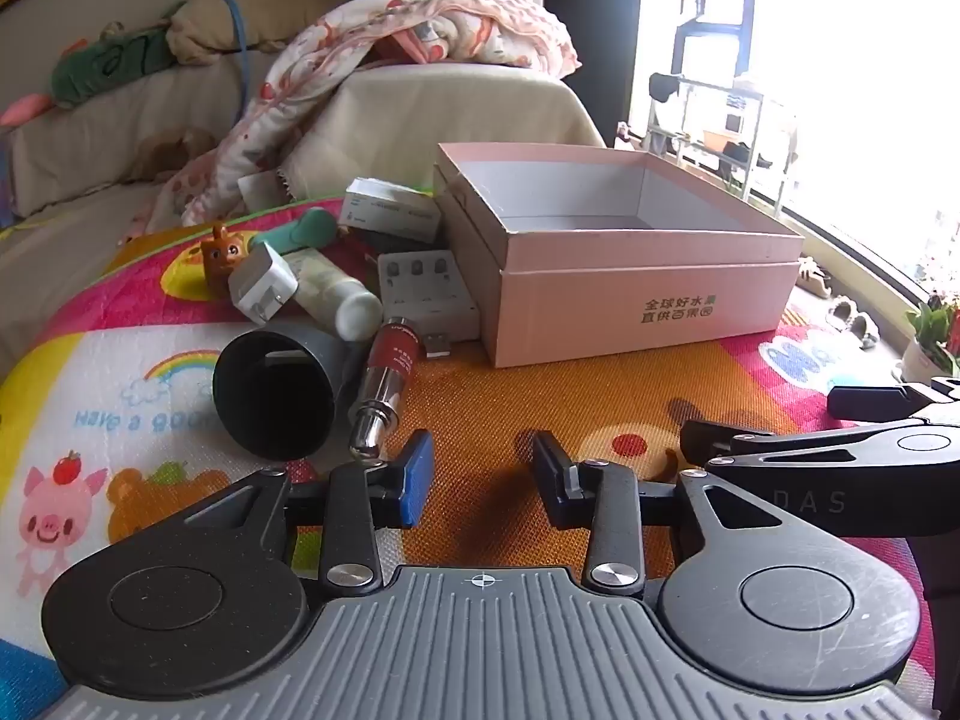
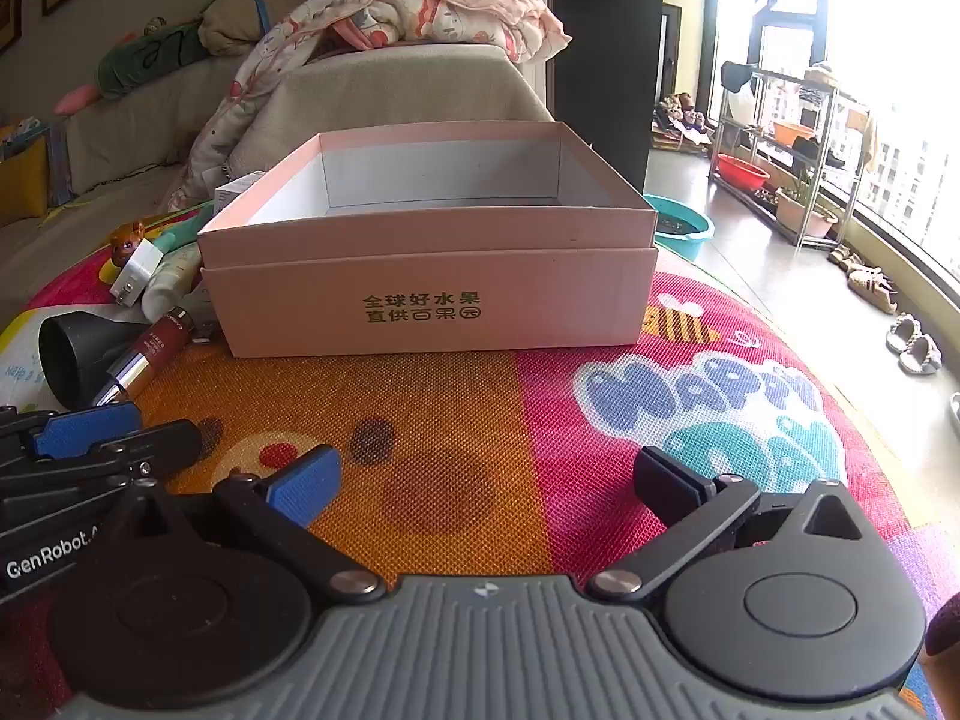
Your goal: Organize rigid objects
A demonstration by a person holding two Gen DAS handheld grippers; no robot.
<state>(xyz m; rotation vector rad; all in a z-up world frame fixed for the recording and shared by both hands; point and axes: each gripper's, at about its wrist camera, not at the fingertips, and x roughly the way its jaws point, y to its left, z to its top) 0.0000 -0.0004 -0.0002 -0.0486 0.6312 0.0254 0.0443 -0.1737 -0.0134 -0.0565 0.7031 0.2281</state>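
An open pink cardboard box (image 1: 648,294) (image 2: 432,306) stands empty on the colourful play mat. To its left lies a pile: a dark grey cup on its side (image 1: 276,390) (image 2: 78,360), a red and silver bottle (image 1: 387,384) (image 2: 147,360), a white bottle (image 1: 336,294), a white plug adapter (image 1: 261,288) (image 2: 135,267), a white battery charger (image 1: 429,294), a small brown toy figure (image 1: 221,252), a teal handle (image 1: 297,231) and a white carton (image 1: 390,210). My left gripper (image 1: 483,471) is open and empty, just right of the red bottle's tip. My right gripper (image 2: 486,480) is open and empty in front of the box.
A sofa with a patterned blanket (image 1: 372,54) rises behind the pile. The mat's edge (image 2: 840,360) drops to a tiled floor with slippers (image 2: 912,342), a teal basin (image 2: 681,228) and a metal rack (image 2: 780,150) by the window. The right gripper shows at the left wrist view's right edge (image 1: 840,450).
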